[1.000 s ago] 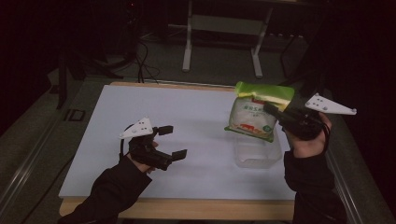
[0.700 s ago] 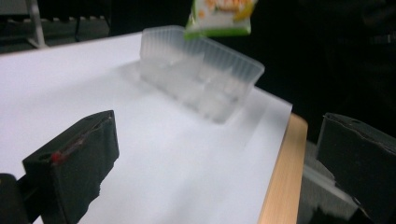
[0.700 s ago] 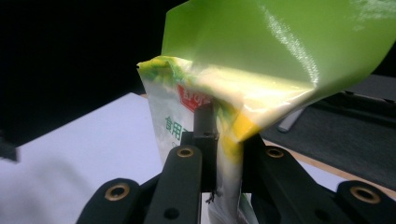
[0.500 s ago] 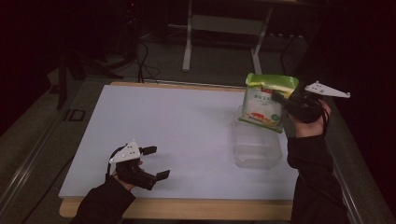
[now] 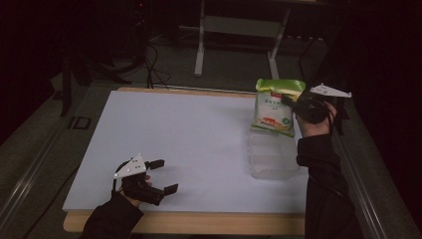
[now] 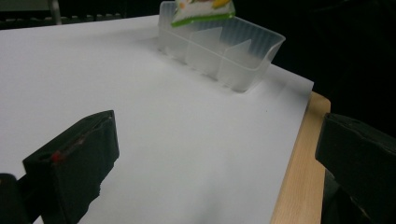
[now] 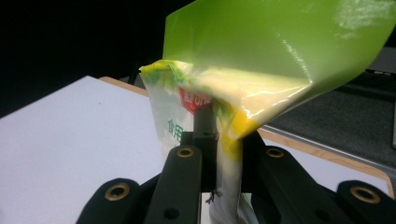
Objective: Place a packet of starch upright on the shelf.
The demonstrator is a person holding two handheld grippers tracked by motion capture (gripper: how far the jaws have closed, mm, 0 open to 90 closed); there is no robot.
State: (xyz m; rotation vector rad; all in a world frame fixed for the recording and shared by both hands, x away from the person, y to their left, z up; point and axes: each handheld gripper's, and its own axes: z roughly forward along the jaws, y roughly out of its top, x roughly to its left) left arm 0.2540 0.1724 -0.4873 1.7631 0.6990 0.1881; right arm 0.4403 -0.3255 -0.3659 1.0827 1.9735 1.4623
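Note:
A green and white food bag (image 5: 274, 105) hangs upright over the far end of a clear plastic divided bin (image 5: 271, 153) at the table's right side. My right gripper (image 5: 288, 101) is shut on the bag's upper right edge; in the right gripper view the bag (image 7: 261, 70) is pinched between the closed jaws, its green top flap bent over. My left gripper (image 5: 163, 175) rests low near the table's front left, open, nothing between its fingers (image 6: 77, 163). The left gripper view shows the bin (image 6: 224, 46) far off with the bag's lower edge (image 6: 201, 10) above it.
A white sheet (image 5: 189, 144) covers the wooden table, whose bare front edge (image 5: 199, 223) shows below it. A metal frame stand (image 5: 234, 30) sits on the floor behind the table. Dark floor surrounds the table.
My left gripper has dropped down and back toward the table's front left corner. My right gripper has carried the bag rightward and farther back, over the bin's far end.

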